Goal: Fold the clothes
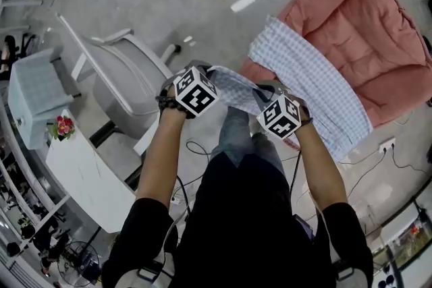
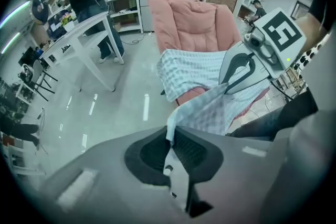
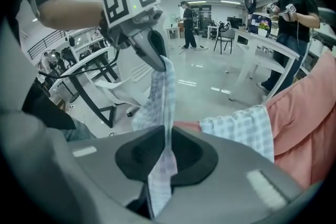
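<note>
Left claw (image 2: 170,136) and right claw (image 3: 167,139) each clamped the near edge of the pale blue checked cloth (image 1: 317,77), which draped over the pink padded armchair (image 1: 358,17); a taut, level edge would fold cleanest.

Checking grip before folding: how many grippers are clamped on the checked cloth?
2. The left gripper and the right gripper each pinch the near edge of the checked cloth; the rest drapes over the pink armchair.

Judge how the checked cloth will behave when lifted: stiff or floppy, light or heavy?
The checked cloth is likely floppy: it sags between left tool and right tool and drapes over the pink chair. Probably light: edge pinches alone hold it.
</note>
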`<state>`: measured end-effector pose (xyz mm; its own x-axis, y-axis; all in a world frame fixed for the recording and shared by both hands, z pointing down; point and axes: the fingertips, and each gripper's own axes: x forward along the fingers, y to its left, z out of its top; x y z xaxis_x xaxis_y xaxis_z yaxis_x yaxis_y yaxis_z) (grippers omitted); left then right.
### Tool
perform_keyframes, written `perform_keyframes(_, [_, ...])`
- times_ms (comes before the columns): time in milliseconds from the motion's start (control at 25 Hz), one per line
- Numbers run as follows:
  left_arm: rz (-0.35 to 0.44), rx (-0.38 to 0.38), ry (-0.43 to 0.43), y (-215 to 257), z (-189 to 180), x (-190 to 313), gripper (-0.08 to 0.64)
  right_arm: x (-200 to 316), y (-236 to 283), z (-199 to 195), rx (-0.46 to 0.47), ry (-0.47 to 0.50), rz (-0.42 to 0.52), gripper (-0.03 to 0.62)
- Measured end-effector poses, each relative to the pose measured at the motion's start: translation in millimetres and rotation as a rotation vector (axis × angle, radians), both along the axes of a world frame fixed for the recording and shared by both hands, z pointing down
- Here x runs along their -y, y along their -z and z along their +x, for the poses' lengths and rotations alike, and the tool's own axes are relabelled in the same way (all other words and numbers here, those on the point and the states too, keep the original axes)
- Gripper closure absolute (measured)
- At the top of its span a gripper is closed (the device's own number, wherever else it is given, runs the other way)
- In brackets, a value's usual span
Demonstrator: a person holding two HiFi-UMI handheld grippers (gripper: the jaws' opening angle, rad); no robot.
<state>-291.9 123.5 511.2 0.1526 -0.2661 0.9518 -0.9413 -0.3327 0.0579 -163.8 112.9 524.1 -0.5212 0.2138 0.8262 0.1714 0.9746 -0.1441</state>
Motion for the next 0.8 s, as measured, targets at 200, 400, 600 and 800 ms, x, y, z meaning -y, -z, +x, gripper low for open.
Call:
perform_keyframes(200, [-0.023,-0.011,0.023,-25,-24,24,0.537,24,-3,-17,-0.004,-0.059,-0.006,0.557])
perform_keyframes(400, [-0.028,0.008,0.003,-43,-44,45,0.537,36,-13,-35,-0.012,-0.076,0.006,0.565])
perform_keyframes(600, [-0.052,-0.008,-0.011,-73,-49,52,0.535,46,-33,-43,-0.042,-0.115,0.012,0.565])
perform_keyframes(800, [-0.05,-0.059,0.037,-96,-50,55,0.529,54,-52,-46,-0.067,-0.137,0.026,0.563])
